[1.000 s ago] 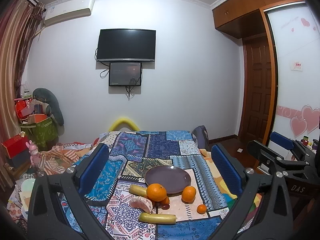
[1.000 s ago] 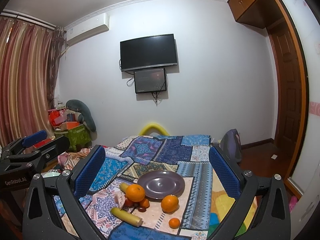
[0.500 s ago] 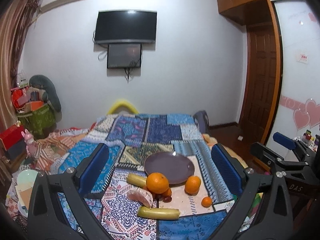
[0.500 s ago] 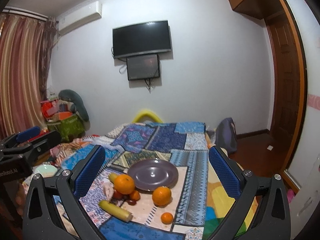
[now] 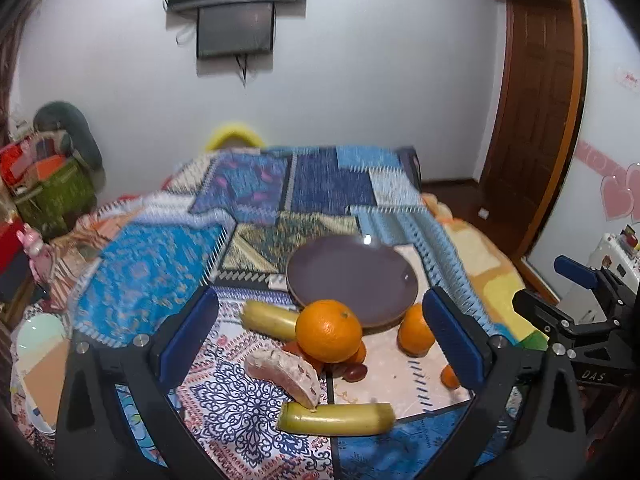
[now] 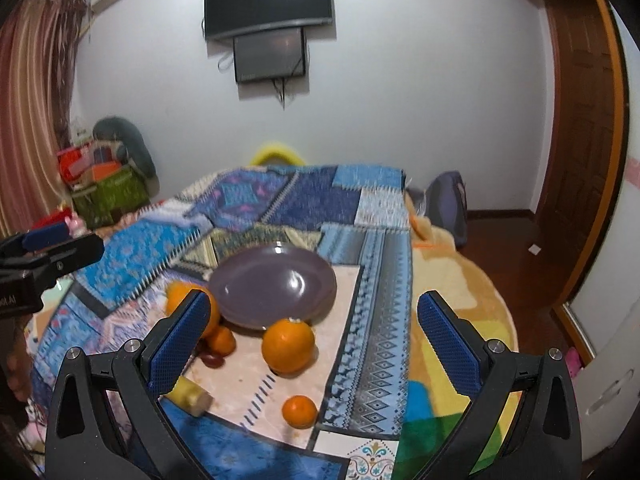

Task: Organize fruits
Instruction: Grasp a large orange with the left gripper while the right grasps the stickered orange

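A purple plate point(image 5: 352, 276) point(image 6: 272, 284) lies empty on the patchwork blanket point(image 5: 152, 272). Before it lie a big orange point(image 5: 329, 330), a second orange point(image 5: 414, 330) point(image 6: 288, 345), a small tangerine point(image 6: 299, 411), two yellow bananas point(image 5: 336, 419) point(image 5: 270, 320), a pinkish fruit slice point(image 5: 284, 372) and small dark red fruits point(image 5: 354, 372). My left gripper point(image 5: 320, 344) is open and empty, above the big orange. My right gripper point(image 6: 314, 344) is open and empty, above the second orange; its left finger hides part of the big orange point(image 6: 180, 296).
The blanket covers a bed that ends at the far wall under a TV point(image 6: 268, 0). A wooden door point(image 5: 536, 112) and dark floor point(image 6: 516, 248) are to the right. Bags and boxes point(image 6: 104, 184) pile up at the left. A yellow fleece point(image 6: 452, 292) edges the bed's right side.
Both grippers have moved forward and down toward the fruit; plate and fruit now fill more of each view. Both stay open and empty. The fruit has not moved.
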Tool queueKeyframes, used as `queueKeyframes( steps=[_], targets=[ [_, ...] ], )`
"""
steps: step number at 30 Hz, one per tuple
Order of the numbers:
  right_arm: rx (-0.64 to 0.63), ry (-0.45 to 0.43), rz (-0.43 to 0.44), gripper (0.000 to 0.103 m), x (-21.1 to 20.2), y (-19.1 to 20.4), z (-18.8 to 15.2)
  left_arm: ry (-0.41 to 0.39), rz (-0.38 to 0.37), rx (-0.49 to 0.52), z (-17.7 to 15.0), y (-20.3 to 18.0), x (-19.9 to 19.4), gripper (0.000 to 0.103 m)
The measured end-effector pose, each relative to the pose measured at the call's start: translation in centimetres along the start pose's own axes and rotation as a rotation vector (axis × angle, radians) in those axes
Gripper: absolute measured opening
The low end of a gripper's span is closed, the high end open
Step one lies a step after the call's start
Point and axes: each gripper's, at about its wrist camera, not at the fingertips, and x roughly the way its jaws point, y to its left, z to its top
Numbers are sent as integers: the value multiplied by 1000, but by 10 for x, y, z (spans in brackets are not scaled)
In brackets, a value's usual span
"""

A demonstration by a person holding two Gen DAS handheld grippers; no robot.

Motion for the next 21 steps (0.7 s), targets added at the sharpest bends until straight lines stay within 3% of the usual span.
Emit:
queueKeyframes(
  steps=[4, 9, 21],
  targets=[
    [-13, 58, 7, 103, 22, -4, -8, 75, 7, 20, -5, 1, 33, 93],
    [4, 135, 59, 103, 54, -8, -14, 158, -9, 36, -15, 1, 67, 87],
    [-12, 301, 146, 99, 113, 1, -33, 268, -54, 56, -32, 0, 116, 85]
  ],
)
